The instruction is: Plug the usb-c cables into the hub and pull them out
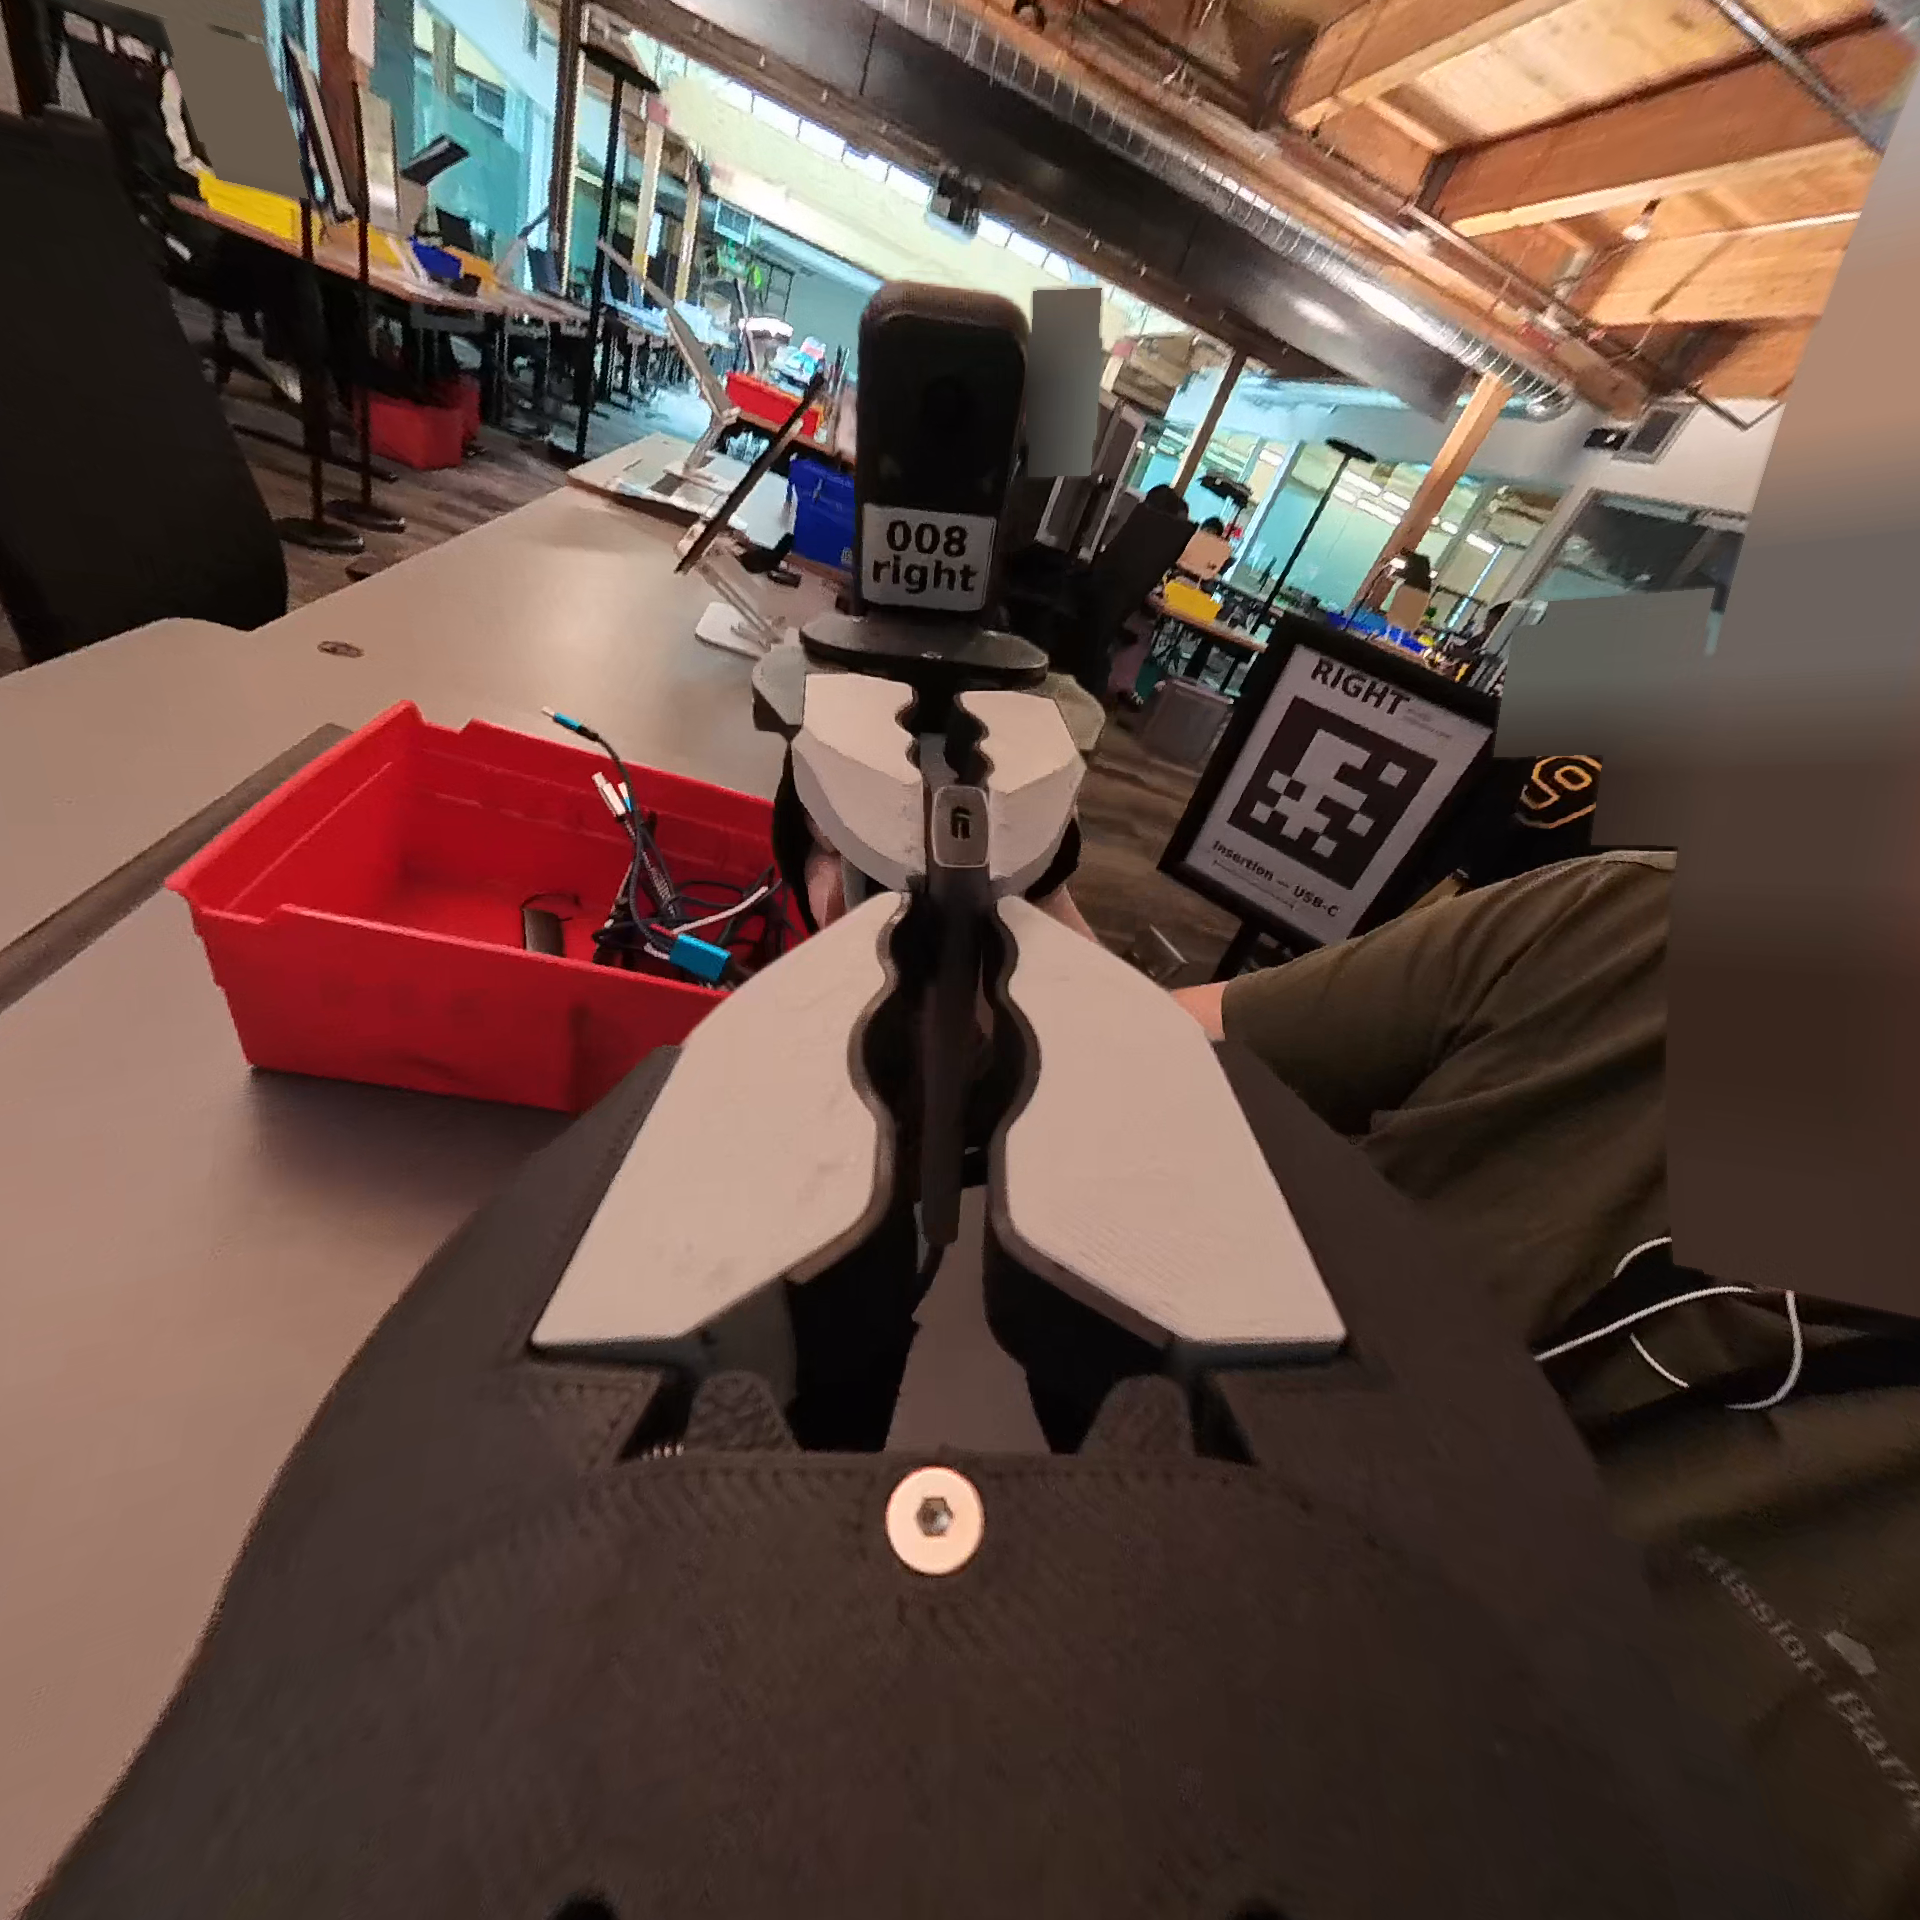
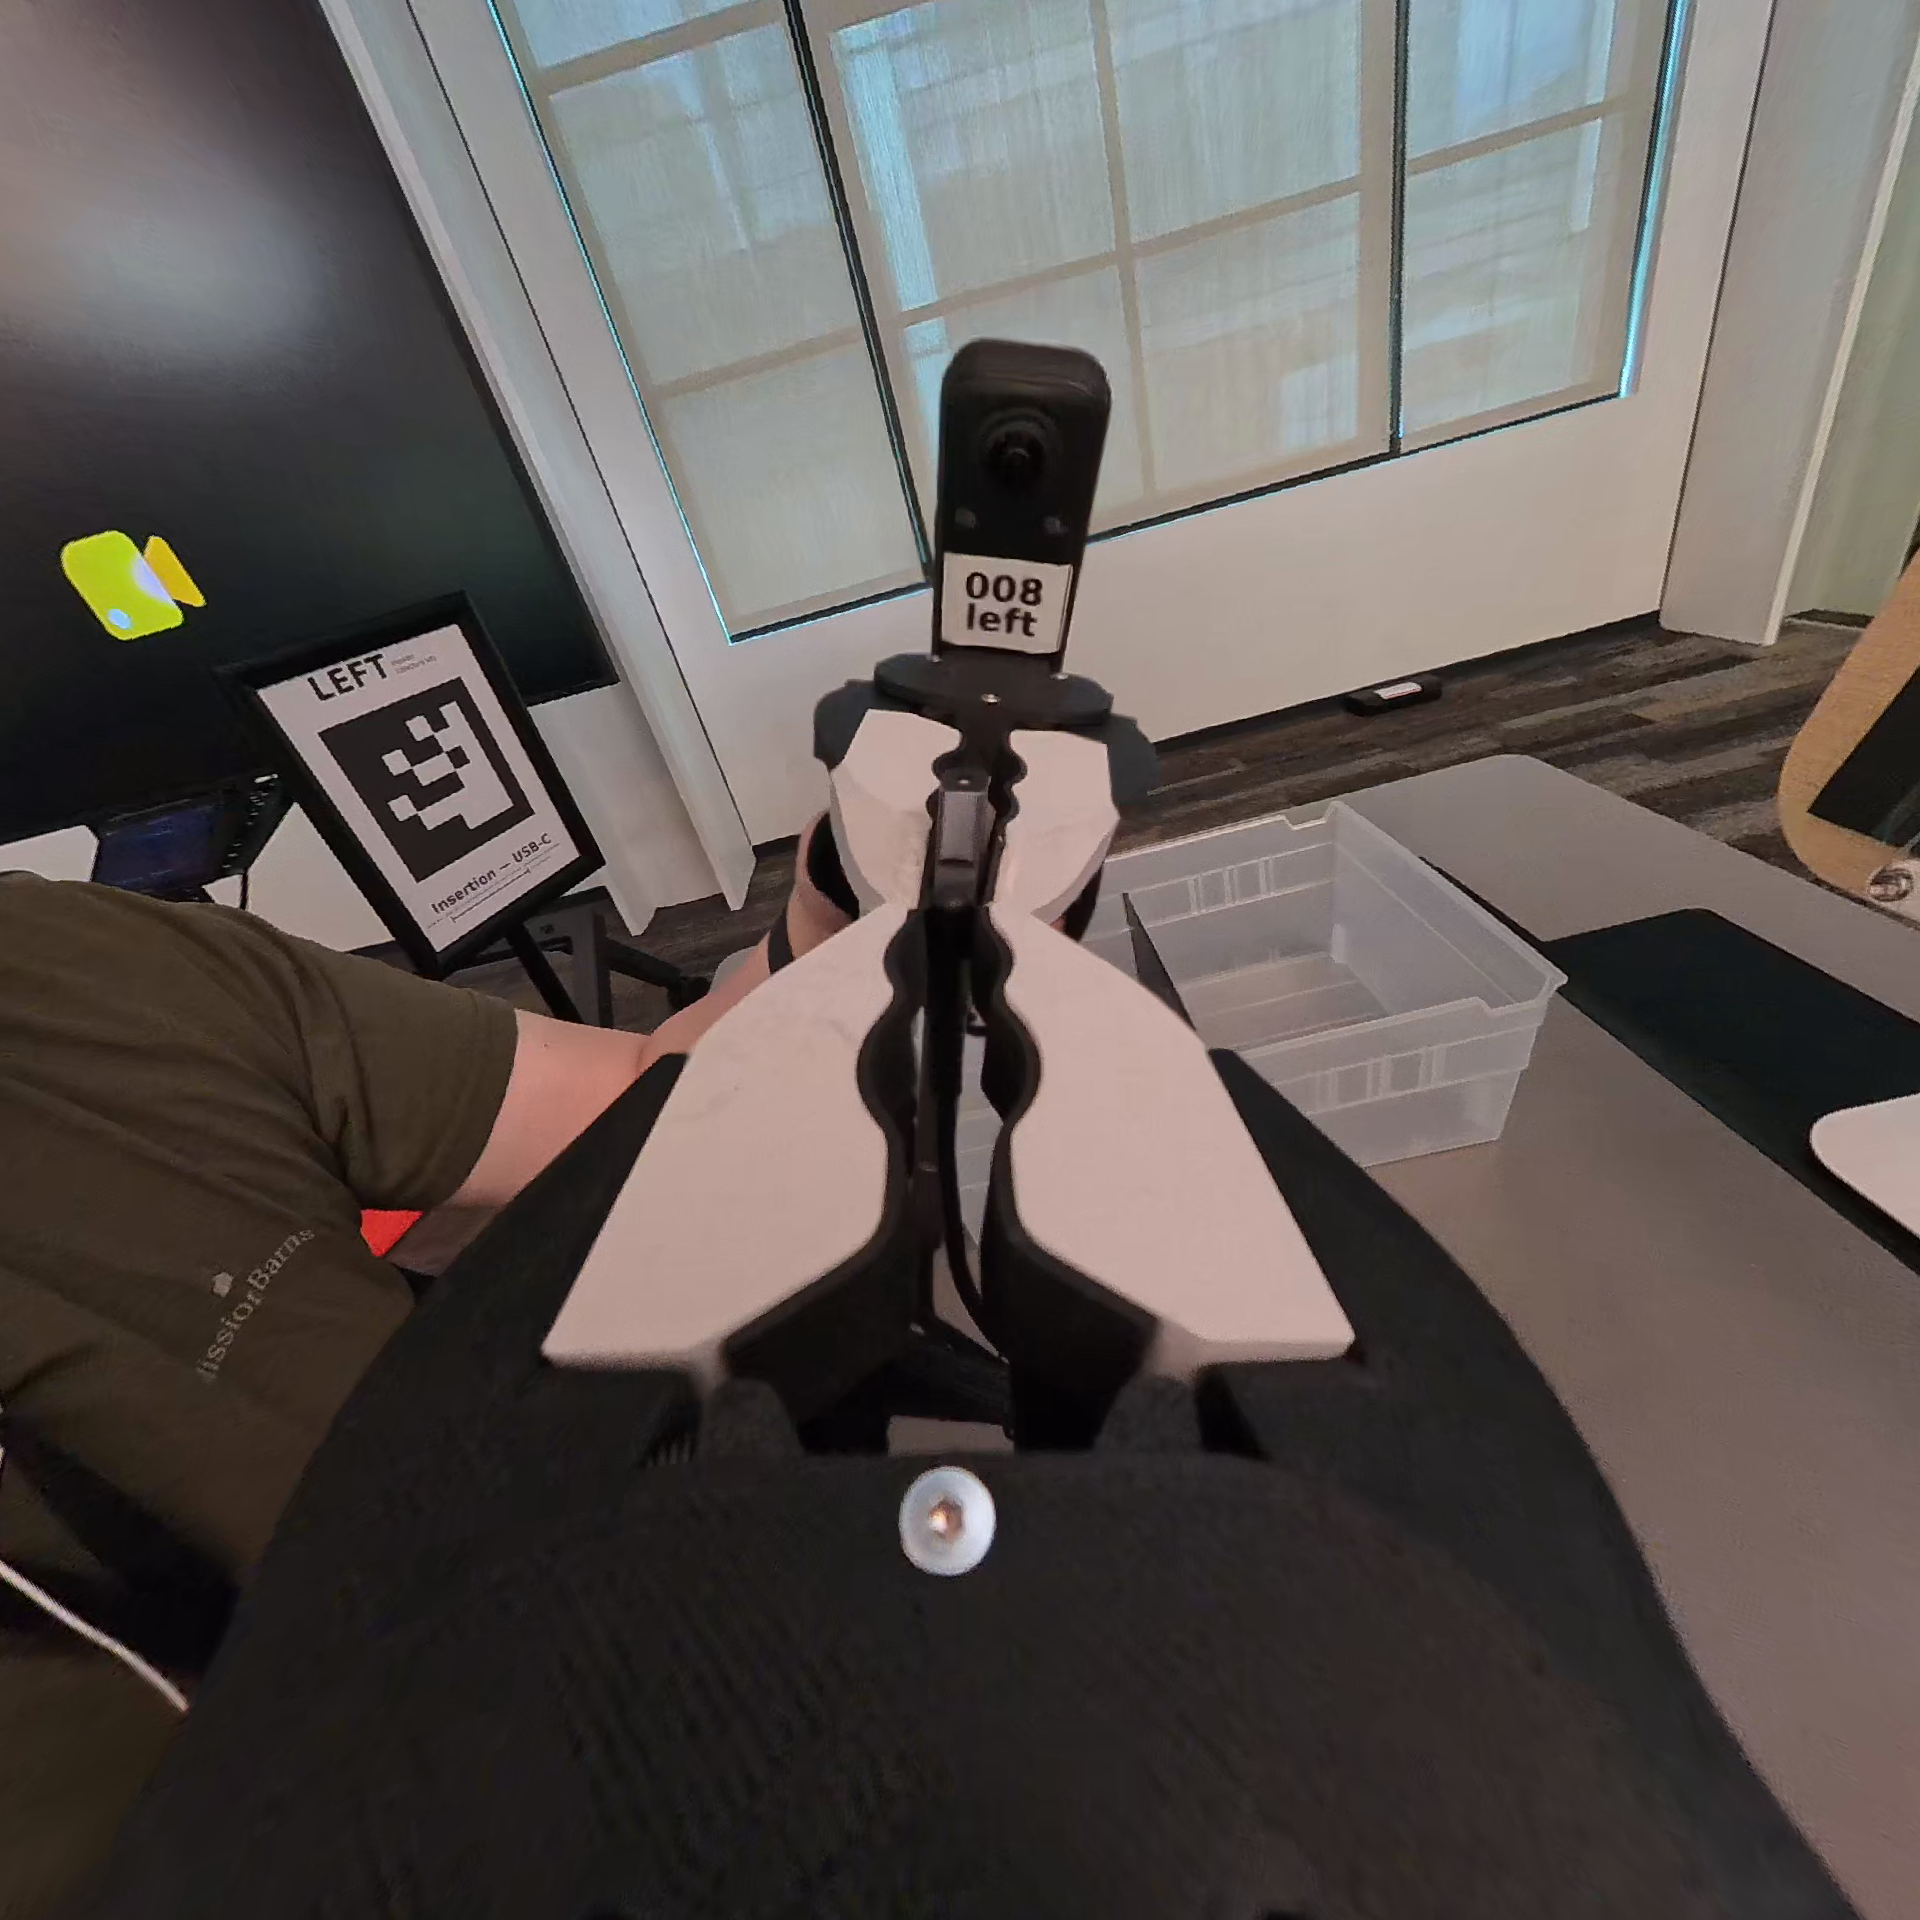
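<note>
My left gripper (image 1: 940, 920) is shut on a slim dark hub (image 1: 943, 1081) that runs along its fingers, with a thin lead trailing from the near end. My right gripper (image 1: 951, 774) faces it tip to tip and is shut on a USB-C cable plug with a grey housing (image 1: 958, 826), which meets the hub's far end. In the right wrist view my right gripper (image 2: 951, 930) is shut on the black cable (image 2: 961, 1247), and the grey hub (image 2: 961, 826) shows between the left gripper's white fingers (image 2: 883, 821). I cannot tell how deep the plug sits.
A red bin (image 1: 343, 935) with several tangled cables stands on the grey table (image 1: 208, 1195), left of the grippers. A clear plastic bin (image 2: 1351, 987) stands on the other side. Framed marker signs (image 1: 1340, 790) (image 2: 436, 779) stand beyond the table edge. A person's sleeve (image 1: 1455, 997) is close by. Both grippers' tips are close together, under 4 cm apart.
</note>
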